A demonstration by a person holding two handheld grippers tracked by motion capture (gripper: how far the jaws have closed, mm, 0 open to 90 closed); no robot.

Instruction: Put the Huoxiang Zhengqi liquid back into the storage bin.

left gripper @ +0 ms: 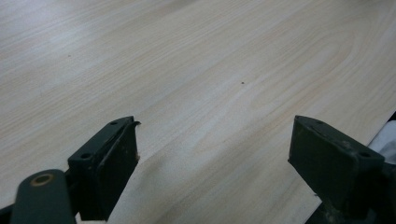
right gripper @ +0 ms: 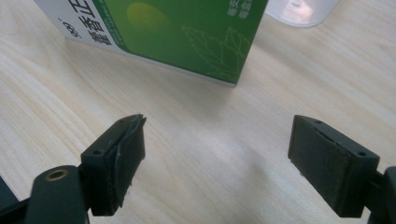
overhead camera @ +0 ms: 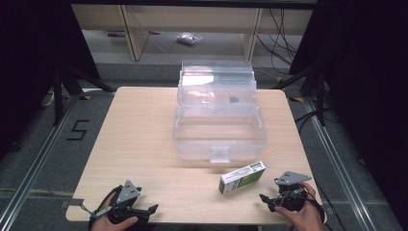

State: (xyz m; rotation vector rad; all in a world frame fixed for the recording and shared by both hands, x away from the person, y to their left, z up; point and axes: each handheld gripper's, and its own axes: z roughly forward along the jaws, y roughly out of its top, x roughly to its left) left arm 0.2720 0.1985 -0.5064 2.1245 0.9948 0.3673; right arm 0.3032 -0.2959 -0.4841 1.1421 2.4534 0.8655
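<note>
Green box [overhead camera: 242, 177]: lying flat on the table, near edge, right of middle, long side slanted up toward the right; white end panel turned to the near left; just in front of the clear bin's latch.
Same box, right gripper view [right gripper: 159, 32]: green face with a leaf drawing and a white strip of print, resting on the wood just beyond the jaws, untouched.
Right gripper [overhead camera: 271, 202]: at the near right corner, held in a hand, just right of the green box and apart from it; jaws spread wide, released, nothing between them but bare wood.
Left gripper [overhead camera: 144, 210]: at the near left edge, held in a hand, well apart from the box; jaws spread wide, released, bare wood between them.
Clear bin [overhead camera: 192, 144]: transparent plastic, middle of the table toward the far side, lid swung back and standing open, lower tub open to the top; small dark item in the upper tray, too small to tell.
Table [overhead camera: 139, 125]: pale wood grain, rounded corners.
</note>
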